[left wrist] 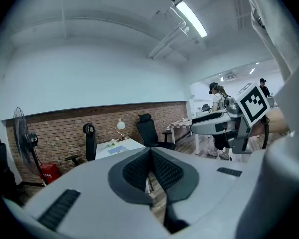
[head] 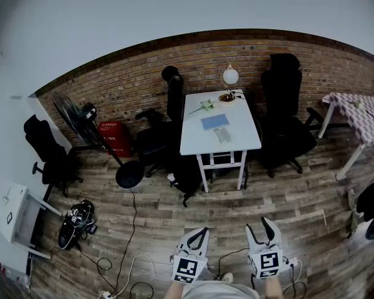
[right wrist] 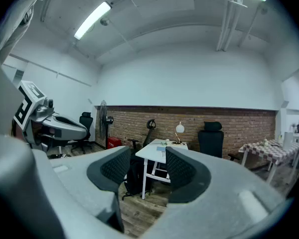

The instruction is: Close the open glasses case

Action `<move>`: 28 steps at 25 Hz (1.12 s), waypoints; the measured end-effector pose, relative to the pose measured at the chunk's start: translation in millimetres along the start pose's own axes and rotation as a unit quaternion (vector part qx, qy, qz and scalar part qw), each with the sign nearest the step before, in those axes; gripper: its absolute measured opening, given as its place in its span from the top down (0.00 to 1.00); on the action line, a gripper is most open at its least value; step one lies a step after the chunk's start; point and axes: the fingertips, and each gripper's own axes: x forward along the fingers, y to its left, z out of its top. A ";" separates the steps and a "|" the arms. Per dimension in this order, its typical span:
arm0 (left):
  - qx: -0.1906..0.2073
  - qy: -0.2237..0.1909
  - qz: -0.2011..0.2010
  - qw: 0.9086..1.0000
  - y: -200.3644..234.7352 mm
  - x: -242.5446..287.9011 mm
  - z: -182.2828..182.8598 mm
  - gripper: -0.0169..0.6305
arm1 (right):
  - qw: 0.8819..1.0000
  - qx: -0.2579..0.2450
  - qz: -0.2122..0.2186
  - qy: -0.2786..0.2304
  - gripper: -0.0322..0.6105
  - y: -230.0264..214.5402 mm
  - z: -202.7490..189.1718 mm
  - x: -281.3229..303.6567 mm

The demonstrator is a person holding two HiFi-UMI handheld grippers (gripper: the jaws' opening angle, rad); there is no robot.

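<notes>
The brick wall (head: 131, 86) runs across the room at 12 o'clock, with plank floor (head: 174, 217) between it and the person. The white desk (head: 196, 139) stands against the wall, also at 12 o'clock and well apart from both tongs. One black chair (head: 287, 117) sits at the desk's 3 o'clock and another (head: 159, 136) at its 9 o'clock. A fan (head: 75, 114) stands further out towards 10 o'clock.

On the desk, a lamp (head: 230, 75) is at the far edge and a blue sheet (head: 214, 122) lies mid-desk. Just beside the sheet, at its 5 o'clock, lies a small grey thing (head: 222, 134), probably the case. It is too small to tell whether its lid is up or whether anything is inside.

The left tongs (left wrist: 150, 151) are pressed together on nothing. The right tongs (right wrist: 148, 156) are spread, with only the floor and the desk showing between them. Both are held low at 6 o'clock, so the task has not begun and the approach comes first.

Such a case is likely light, with a stiff, smooth shell and a hinged lid, so it may skid when pushed. It would be best to steady the base with one tongs and press the lid down at the edge opposite the hinge.
</notes>
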 end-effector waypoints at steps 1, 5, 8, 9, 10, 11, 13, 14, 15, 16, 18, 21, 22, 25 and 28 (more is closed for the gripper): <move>0.000 -0.001 0.000 1.000 -4.2 -0.7 0.4 0.97 | 1.000 0.001 0.000 -0.001 0.61 -1.9 -2.7 -0.9; 0.000 -0.005 0.005 1.000 -16.9 1.8 3.9 0.97 | 1.000 0.008 0.003 -0.006 0.61 -10.0 -3.1 -3.6; -0.002 -0.010 0.011 1.000 -17.6 5.8 7.2 0.97 | 1.000 0.008 0.012 -0.008 0.61 -12.0 -3.0 0.0; -0.003 -0.011 0.014 1.000 -16.1 7.2 8.2 0.97 | 1.000 0.007 0.013 -0.009 0.61 -11.8 -2.3 2.0; -0.005 -0.012 0.016 1.000 -14.4 8.6 8.6 0.97 | 1.000 0.005 0.014 -0.009 0.61 -11.2 -0.9 3.7; -0.005 -0.011 0.017 1.000 -12.9 10.4 8.5 0.97 | 1.000 0.001 0.016 -0.010 0.61 -10.5 -0.1 5.6; -0.006 -0.011 0.019 1.000 -10.6 15.2 8.1 0.97 | 1.000 -0.004 0.021 -0.008 0.61 -10.9 -2.1 10.0; -0.006 -0.012 0.020 1.000 -9.5 18.2 8.2 0.97 | 1.000 -0.006 0.023 -0.004 0.61 -11.8 -3.8 12.6; -0.007 -0.012 0.020 1.000 -7.8 21.5 8.4 0.97 | 1.000 -0.006 0.024 -0.001 0.61 -13.3 -4.5 15.6; -0.008 -0.013 0.021 1.000 -5.4 25.0 8.5 0.97 | 1.000 -0.007 0.023 -0.001 0.61 -15.0 -4.0 19.4; -0.009 -0.014 0.022 1.000 1.4 31.8 7.1 0.97 | 1.000 -0.008 0.021 -0.006 0.61 -17.8 -3.3 28.9; -0.003 -0.018 0.020 1.000 13.4 44.3 3.4 0.97 | 1.000 -0.012 0.018 -0.001 0.61 -20.8 -5.6 45.4; 0.000 -0.020 0.018 1.000 17.5 49.2 2.8 0.97 | 1.000 -0.013 0.016 0.002 0.61 -22.2 -6.0 51.4; -0.008 -0.015 0.016 1.000 33.1 63.4 2.7 0.97 | 1.000 -0.016 0.012 0.002 0.61 -24.8 -5.1 72.4; -0.009 -0.015 0.014 1.000 54.8 81.1 4.7 0.97 | 1.000 -0.019 0.013 0.001 0.61 -27.4 -1.6 99.1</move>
